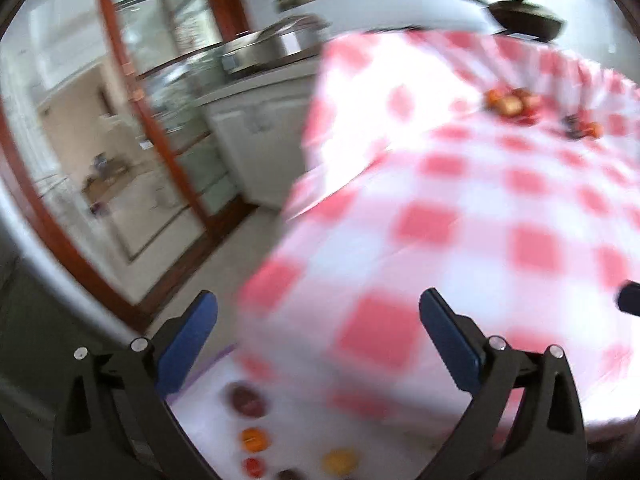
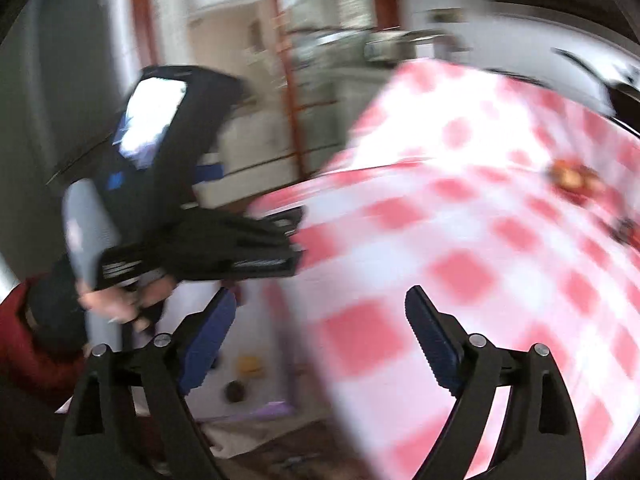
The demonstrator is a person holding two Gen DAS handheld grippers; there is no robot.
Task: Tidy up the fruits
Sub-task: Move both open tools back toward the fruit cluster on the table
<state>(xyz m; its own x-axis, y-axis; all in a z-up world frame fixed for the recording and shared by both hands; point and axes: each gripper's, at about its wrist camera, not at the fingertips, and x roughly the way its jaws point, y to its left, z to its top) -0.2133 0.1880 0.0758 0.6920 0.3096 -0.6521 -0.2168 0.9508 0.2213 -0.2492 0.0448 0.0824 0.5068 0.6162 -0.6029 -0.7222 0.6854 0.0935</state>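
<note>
Left wrist view: our left gripper (image 1: 318,312) stands wide open and empty above the checked surface (image 1: 460,208). Blurred fruits (image 1: 510,104) lie at upper right; others sit on a white sheet (image 1: 296,420) at the lower edge.

Right wrist view: our right gripper (image 2: 320,312) is also open and empty, the fruits (image 2: 572,178) at right. We judge a reach between placements; next, approach one fruit.

Open checked cloth (image 1: 460,216) before fruit (image 1: 508,104)
</note>
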